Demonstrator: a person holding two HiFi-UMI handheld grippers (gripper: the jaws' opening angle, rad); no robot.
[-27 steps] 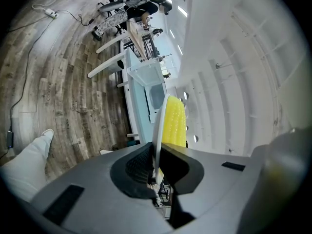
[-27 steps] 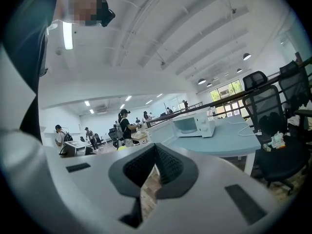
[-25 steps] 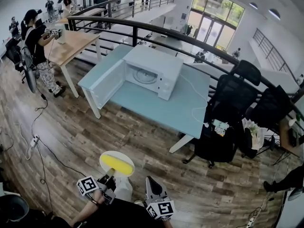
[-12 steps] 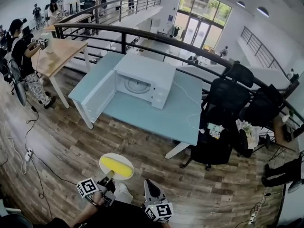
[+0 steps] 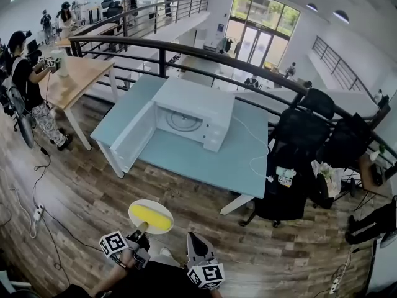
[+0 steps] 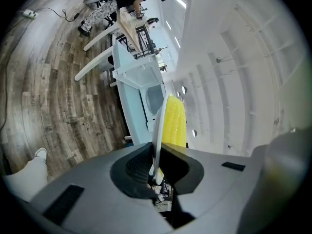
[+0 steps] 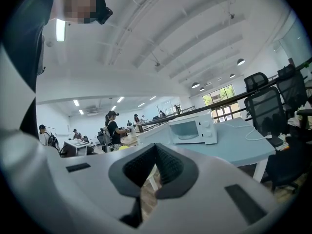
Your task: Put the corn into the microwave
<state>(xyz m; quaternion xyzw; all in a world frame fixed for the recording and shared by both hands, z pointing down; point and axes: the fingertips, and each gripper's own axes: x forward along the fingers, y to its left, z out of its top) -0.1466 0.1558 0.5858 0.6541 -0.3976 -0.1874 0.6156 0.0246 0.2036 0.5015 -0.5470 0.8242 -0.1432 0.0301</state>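
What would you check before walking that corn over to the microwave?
1. Left gripper clamped on the plate rim: ok.
2. Corn lying on the plate: ok.
3. Microwave door open: ok.
4. Microwave within reach: not ok, it stands on the table across the floor.
5. Right gripper free to help: ok, jaws together, nothing between them.

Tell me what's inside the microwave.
Through the open door, only the round turntable shows inside the microwave, with nothing on it. Its top hides the cavity's ceiling. The corn lies on the plate clamped by the left gripper.
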